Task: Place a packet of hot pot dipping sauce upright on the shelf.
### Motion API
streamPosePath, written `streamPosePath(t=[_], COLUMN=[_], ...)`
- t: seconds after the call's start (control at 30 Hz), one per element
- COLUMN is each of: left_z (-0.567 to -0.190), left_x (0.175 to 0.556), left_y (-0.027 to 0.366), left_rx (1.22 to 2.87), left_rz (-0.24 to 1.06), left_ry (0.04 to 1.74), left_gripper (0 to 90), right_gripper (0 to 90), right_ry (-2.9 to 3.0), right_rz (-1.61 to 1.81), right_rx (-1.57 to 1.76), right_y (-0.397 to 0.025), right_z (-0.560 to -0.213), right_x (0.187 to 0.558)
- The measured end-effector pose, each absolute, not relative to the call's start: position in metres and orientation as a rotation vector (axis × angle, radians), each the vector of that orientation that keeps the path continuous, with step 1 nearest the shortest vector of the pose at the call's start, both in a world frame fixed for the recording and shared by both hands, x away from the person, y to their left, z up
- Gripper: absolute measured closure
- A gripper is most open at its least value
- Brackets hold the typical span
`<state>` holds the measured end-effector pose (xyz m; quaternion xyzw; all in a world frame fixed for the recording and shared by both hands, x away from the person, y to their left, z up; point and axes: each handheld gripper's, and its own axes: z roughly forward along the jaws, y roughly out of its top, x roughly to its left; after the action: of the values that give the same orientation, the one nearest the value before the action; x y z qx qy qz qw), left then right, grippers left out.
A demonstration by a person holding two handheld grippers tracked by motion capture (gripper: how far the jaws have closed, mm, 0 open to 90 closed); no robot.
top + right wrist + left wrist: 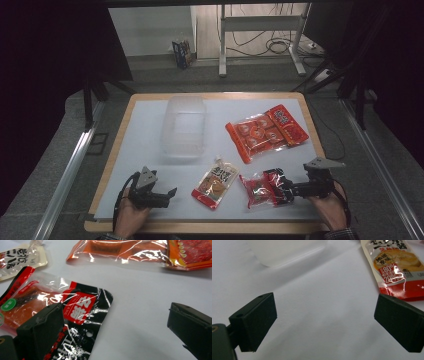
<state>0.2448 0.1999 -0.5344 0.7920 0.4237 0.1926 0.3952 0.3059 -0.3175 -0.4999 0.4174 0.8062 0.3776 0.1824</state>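
High view: the right gripper (285, 189) sits at about five o'clock on the white table (145, 130), jaws spread wide at the black end of the red-and-black clear plastic snack packet (263, 188), one jaw over its edge and pinching nothing. At seven o'clock the left gripper (167, 195) also rests spread and empty, with the cream-and-red spouted pouch (216, 182) just beside it toward three o'clock.

Glossy crinkled plastic snack packets (264, 188), clear plastic tub (183, 127), matt white tabletop (140, 130) with wood edging.
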Motion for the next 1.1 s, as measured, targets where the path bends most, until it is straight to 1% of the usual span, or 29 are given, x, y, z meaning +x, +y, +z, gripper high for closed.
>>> streamPosePath(t=[0.2,0.5,0.6,0.9,1.1], left_z=[-0.535,-0.536,-0.537,-0.540,-0.541], left_x=[0.246,0.245,0.246,0.248,0.247], left_y=[0.202,0.200,0.199,0.198,0.192], left_rx=[1.999,2.027,2.030,2.053,2.099], left_rz=[0.495,0.502,0.476,0.465,0.478], left_ry=[1.058,1.045,1.032,1.014,0.971], left_gripper=[4.6,5.7,5.8,5.6,5.4], right_gripper=[0.4,0.0,0.0,0.2,0.0], right_ry=[2.264,2.267,2.264,2.233,2.234], right_rz=[1.062,1.043,1.032,0.995,0.985], right_rx=[1.176,1.181,1.184,1.229,1.270], right_y=[-0.320,-0.326,-0.328,-0.336,-0.339], right_z=[-0.494,-0.491,-0.490,-0.489,-0.494], right_x=[0.315,0.332,0.341,0.367,0.385])
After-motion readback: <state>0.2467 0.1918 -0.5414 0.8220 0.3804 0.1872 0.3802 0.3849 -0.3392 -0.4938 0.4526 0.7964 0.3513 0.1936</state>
